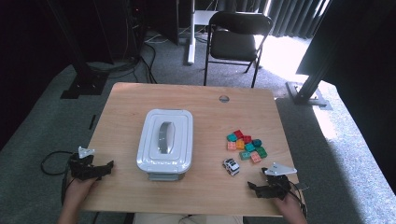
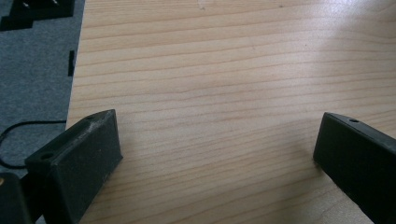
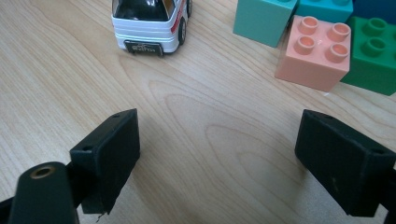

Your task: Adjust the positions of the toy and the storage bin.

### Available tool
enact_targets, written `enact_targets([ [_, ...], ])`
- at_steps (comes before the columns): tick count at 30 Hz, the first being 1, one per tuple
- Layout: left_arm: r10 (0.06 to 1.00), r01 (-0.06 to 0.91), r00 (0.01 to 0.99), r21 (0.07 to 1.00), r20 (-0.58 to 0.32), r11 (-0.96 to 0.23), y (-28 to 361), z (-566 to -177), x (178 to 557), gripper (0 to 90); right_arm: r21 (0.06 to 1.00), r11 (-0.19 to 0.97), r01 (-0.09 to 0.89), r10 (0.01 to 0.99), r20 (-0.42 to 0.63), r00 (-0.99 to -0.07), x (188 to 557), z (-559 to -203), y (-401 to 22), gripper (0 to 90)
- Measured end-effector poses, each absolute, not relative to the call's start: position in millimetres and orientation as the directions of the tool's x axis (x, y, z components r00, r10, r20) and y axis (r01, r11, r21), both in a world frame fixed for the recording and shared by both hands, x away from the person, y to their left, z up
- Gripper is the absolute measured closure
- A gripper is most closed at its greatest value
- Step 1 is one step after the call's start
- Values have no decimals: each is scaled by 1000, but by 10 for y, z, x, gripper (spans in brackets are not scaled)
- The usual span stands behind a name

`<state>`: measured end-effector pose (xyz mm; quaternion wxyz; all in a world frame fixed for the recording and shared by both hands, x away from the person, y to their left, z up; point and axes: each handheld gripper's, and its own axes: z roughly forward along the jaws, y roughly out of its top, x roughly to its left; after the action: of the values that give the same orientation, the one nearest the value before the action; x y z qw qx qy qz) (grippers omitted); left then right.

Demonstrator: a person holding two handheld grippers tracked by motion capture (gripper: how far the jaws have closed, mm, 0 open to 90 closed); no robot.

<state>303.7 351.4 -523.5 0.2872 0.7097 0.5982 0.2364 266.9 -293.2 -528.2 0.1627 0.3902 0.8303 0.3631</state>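
Observation:
A white lidded box [image 1: 165,143] stands in the middle of the wooden table [image 1: 205,107]. Right of it lies a cluster of several coloured bricks [image 1: 245,144], and a small white toy car [image 1: 230,166] sits just in front of them. My left gripper [image 1: 103,169] rests open near the table's front left corner, left of the box, over bare wood [image 2: 215,93]. My right gripper [image 1: 256,187] stands open at the front right. In the right gripper view the toy car [image 3: 149,23] is just ahead of its jaws, with a pink brick [image 3: 315,53] and a green brick [image 3: 373,56] ahead to the right.
A black folding chair [image 1: 236,39] stands on the grey carpet beyond the table's far edge. A black frame post [image 1: 322,51] rises at the far right and another at the far left. Cables lie on the floor by the table's left side.

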Motion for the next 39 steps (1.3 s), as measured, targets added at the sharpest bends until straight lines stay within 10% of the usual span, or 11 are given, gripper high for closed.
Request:
enact_targets([
  [21, 972, 699, 232, 691, 29, -187, 3440, -5234, 3102, 14, 800, 282, 530, 818, 88, -568, 2648, -5107, -2936, 133],
  [39, 939, 623, 341, 739, 36, -255, 3041, -5085, 3474, 13, 819, 341, 460, 758, 49, -650, 3417, -4775, -1859, 135],
])
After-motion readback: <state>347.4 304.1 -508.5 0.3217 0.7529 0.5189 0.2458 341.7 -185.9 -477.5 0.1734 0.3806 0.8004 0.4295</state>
